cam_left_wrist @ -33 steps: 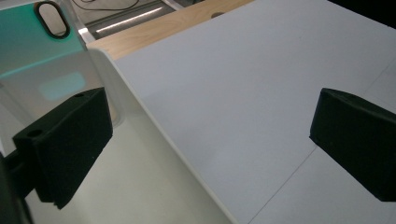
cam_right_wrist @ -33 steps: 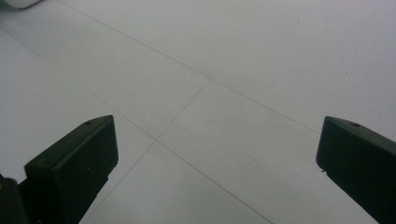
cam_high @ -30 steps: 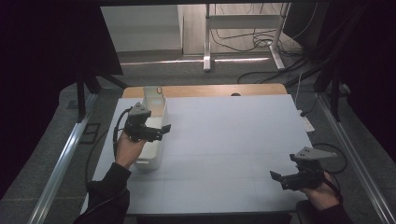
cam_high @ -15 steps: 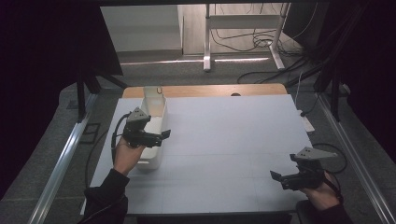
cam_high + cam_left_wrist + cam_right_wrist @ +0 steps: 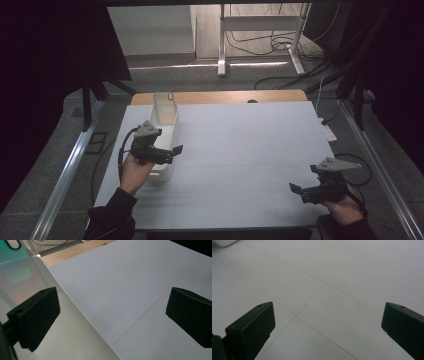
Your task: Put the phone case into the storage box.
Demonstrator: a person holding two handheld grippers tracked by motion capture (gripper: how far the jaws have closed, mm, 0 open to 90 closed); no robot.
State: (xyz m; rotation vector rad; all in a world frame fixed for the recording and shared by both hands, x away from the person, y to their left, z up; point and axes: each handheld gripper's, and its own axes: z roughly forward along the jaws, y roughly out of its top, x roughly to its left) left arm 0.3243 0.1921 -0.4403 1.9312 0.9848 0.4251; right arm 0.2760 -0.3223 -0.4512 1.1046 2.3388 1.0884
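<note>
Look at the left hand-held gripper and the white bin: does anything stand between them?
Nothing visible does. The left hand-held gripper hangs open right at the white bin, one jaw over the inside and the other over the table, astride its wall.

The table [image 5: 240,155] has a pale grey-white top, crossed by thin straight seam lines that divide it into large panels. Along its far edge a strip of bare wood [image 5: 225,96] shows, light brown, with a small dark spot near its middle. The grey surface looks matte and smooth.

1 thing lies directly on it: a long white bin [image 5: 166,125], standing at the left side of the table with its length running from the far edge toward the near one. Its walls are plain and upright, and its right-hand wall [image 5: 82,315] meets the grey top in a straight line.
</note>
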